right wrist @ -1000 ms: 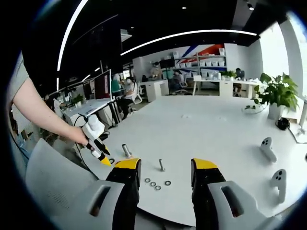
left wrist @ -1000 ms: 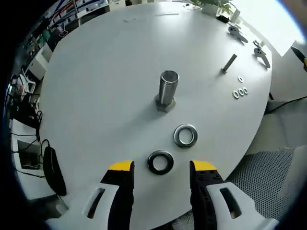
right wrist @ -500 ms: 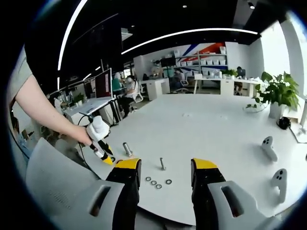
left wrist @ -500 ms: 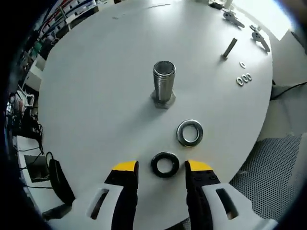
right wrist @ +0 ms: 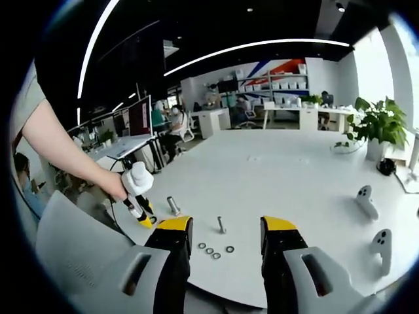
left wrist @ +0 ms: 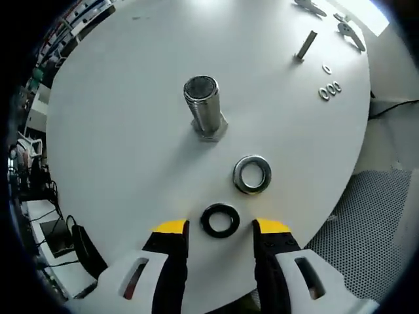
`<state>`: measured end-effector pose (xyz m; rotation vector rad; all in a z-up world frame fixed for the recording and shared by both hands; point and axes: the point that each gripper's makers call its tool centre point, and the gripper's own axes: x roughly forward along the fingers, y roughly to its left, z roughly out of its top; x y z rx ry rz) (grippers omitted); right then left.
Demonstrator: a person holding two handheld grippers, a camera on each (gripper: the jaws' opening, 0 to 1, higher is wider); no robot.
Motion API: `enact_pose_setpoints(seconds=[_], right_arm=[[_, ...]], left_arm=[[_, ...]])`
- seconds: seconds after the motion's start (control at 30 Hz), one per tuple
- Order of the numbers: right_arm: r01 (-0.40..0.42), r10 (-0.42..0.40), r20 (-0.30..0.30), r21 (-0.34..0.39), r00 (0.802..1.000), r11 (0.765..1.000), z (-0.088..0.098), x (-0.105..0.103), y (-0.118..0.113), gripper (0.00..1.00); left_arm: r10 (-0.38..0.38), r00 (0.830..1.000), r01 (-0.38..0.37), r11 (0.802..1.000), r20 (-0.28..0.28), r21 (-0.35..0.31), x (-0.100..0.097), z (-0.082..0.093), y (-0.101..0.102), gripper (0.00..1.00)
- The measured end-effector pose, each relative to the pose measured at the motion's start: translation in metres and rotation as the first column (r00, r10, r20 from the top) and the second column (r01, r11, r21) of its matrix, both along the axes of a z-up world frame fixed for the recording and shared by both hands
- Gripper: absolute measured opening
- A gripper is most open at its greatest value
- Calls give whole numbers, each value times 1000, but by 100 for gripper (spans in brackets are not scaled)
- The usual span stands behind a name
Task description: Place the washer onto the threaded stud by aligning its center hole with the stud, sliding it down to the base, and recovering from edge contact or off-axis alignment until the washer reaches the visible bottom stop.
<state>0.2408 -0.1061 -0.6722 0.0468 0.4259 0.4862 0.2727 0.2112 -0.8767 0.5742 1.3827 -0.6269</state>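
Hovering over the near edge of the round white table (left wrist: pixel 118 124) with the left gripper (left wrist: pixel 221 227), jaws spread apart and holding nothing, yellow tips flanking the black washer (left wrist: pixel 220 220) lying flat just ahead of them and centred in the gap (apparently not yet touching either tip, though too close to be sure). Lying flat too, just beyond and slightly to the right, the shiny metal washer (left wrist: pixel 252 174), apart from the black one and well short of the stud. Standing upright farther ahead and a little to the left, the threaded stud (left wrist: pixel 203 108) on its hex base, bare of any washer, long axis vertical to the tabletop and leaning toward the camera only by the lens. Resting far off near the opposite rim, a loose bolt (left wrist: pixel 305 45) and a few small washers (left wrist: pixel 329 89). Sitting well away from the work, the right gripper (right wrist: pixel 221 230), likewise spread and empty, looking across the table at the left gripper (right wrist: pixel 139 208) in a person's hand. Judging the left to be far the nearer, with the washer's hole axis already parallel to the stud's; needing, most likely, a closing pinch across the ring's rim, a lift, then a carry forward and left to centre the hole over the stud top.
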Motion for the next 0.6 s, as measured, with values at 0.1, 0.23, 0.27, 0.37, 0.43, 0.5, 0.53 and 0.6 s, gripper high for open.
enact_pose_setpoints(seconds=[0.1, 0.23, 0.27, 0.37, 0.43, 0.5, 0.53, 0.6], right_arm=[[0, 0, 2, 3, 1000, 1000, 1, 0, 0, 43], [-1, 1, 2, 4, 1000, 1000, 1, 0, 0, 43], [-1, 1, 2, 4, 1000, 1000, 1, 0, 0, 43], [-1, 1, 1, 4, 1000, 1000, 0, 0, 0, 43], [1, -1, 1, 5, 1000, 1000, 1, 0, 0, 43], [0, 0, 2, 7, 1000, 1000, 1, 0, 0, 43], [-2, 2, 1, 5, 1000, 1000, 1, 0, 0, 43], [-1, 1, -1, 5, 1000, 1000, 0, 0, 0, 43]], left_arm=[[-4, 1000, 4, 1000, 3, -3, 0, 0, 0, 37], [-41, 999, 41, 999, 7, -11, -1, 1, -2, 36], [-62, 998, 62, 998, 11, -13, -1, 0, -4, 33], [-90, 996, 90, 996, 18, 0, -4, -2, -4, 21], [-64, 998, 65, 998, 26, -14, -2, -3, -1, 21], [-70, 997, 71, 997, 26, -17, -4, -3, -6, 21], [-71, 997, 71, 997, 25, -15, -3, -2, -8, 21], [-69, 997, 69, 998, 17, -6, -3, -3, -9, 21]])
